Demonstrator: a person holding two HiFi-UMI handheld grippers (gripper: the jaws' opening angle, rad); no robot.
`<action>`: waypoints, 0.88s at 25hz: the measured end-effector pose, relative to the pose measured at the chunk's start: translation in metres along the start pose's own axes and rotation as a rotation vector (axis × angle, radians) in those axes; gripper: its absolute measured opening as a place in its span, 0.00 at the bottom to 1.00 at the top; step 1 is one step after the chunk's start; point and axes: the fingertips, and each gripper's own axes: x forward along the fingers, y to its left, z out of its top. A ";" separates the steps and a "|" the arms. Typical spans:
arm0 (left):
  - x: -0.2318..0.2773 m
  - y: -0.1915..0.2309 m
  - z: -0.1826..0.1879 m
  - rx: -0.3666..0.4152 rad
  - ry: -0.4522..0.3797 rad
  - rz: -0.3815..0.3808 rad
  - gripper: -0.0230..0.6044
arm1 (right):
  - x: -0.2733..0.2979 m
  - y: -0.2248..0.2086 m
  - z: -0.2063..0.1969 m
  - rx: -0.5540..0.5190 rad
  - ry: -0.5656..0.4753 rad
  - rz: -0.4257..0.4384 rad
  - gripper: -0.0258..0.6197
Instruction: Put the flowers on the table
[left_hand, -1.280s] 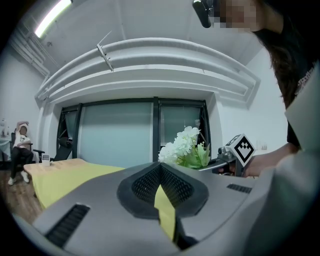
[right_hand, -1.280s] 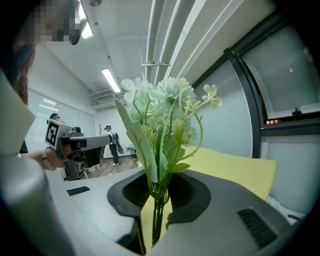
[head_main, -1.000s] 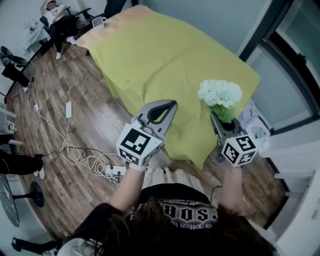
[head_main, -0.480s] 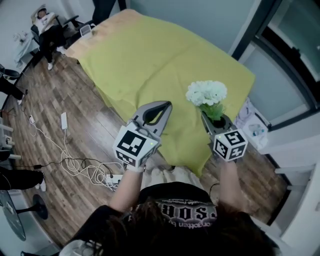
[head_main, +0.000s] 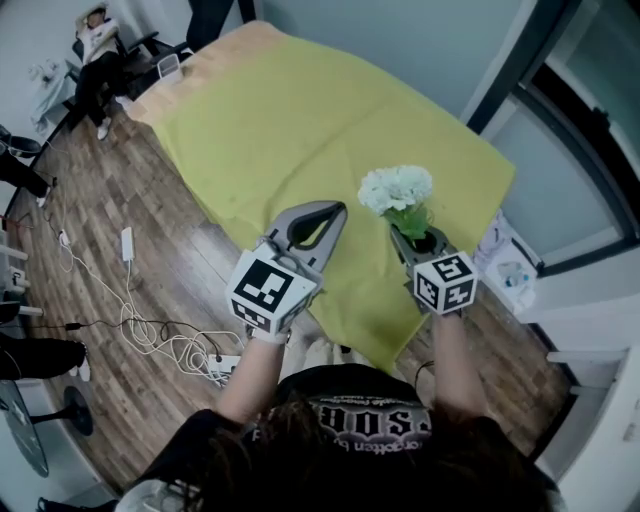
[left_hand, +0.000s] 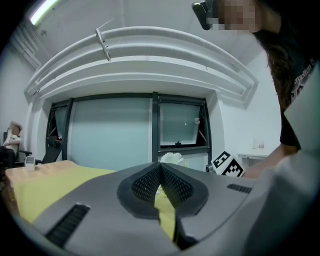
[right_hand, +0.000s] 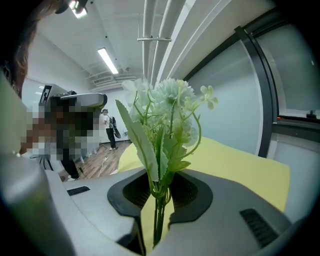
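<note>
Right gripper (right_hand: 160, 189): jaws nearly together, clamped on the thin green stems of the flowers (right_hand: 167, 107). The stems stand upright between the ribbed pads. No other contact is visible.

Left gripper (left_hand: 161, 167): jaw tips meet, with only a narrow slit lower down. Nothing is in it.

Flowers: one small bunch with pale white, rounded heads packed at the top. A long pointed leaf and several shorter green leaves sit below them, and one thin stalk with a small blossom curves off to one side. The stems are bundled tight at the clamp.

Position, head view: the bunch is carried above the right gripper's marker cube (head_main: 443, 283) and is seen against the yellow cloth (head_main: 300, 110), near the close right part of the table (head_main: 440, 185). It is not lying on the cloth. Its height above the cloth cannot be judged from this steep angle.

Hidden or unclear:
- The lower stem ends drop out of sight between the jaws.
- In the head view the gripper body covers the stems.
- Petal detail is too soft to resolve.
- The cloth covers the table's top and sides.
- Cables (head_main: 150, 335) trail over the wooden floor (head_main: 120, 230) at the left, and their ends cannot be made out.
</note>
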 end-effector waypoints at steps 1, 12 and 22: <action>0.003 0.002 -0.001 0.001 0.003 0.002 0.03 | 0.006 -0.003 -0.001 0.002 0.006 0.004 0.17; 0.017 0.026 -0.013 -0.027 0.031 0.042 0.03 | 0.063 -0.025 -0.049 0.043 0.139 0.034 0.18; 0.017 0.030 -0.018 -0.041 0.040 0.060 0.03 | 0.096 -0.041 -0.095 0.102 0.275 -0.007 0.26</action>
